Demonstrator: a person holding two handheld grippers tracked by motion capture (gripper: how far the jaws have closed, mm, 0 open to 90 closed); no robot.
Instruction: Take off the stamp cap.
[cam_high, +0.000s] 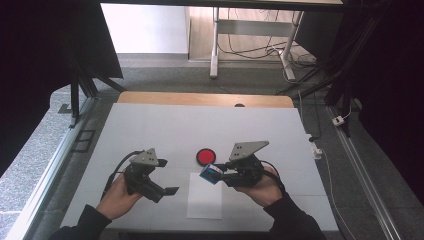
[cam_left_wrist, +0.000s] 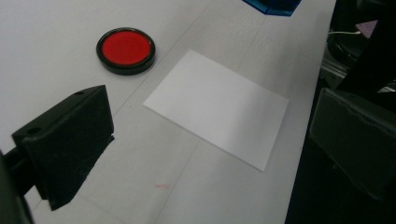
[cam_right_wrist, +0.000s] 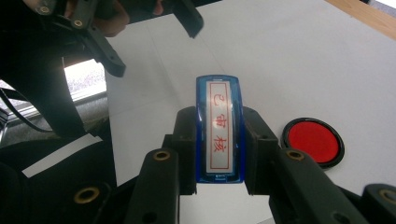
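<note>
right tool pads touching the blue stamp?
Touching. In the right gripper view, both pads of the right tool press flat on the sides of the blue stamp, with no gap showing on either side.

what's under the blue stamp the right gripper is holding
The blue stamp, clamped in the right gripper, hangs above the top edge of the white paper on the table. The stamp's underside faces away, so its printing face is hidden.
</note>
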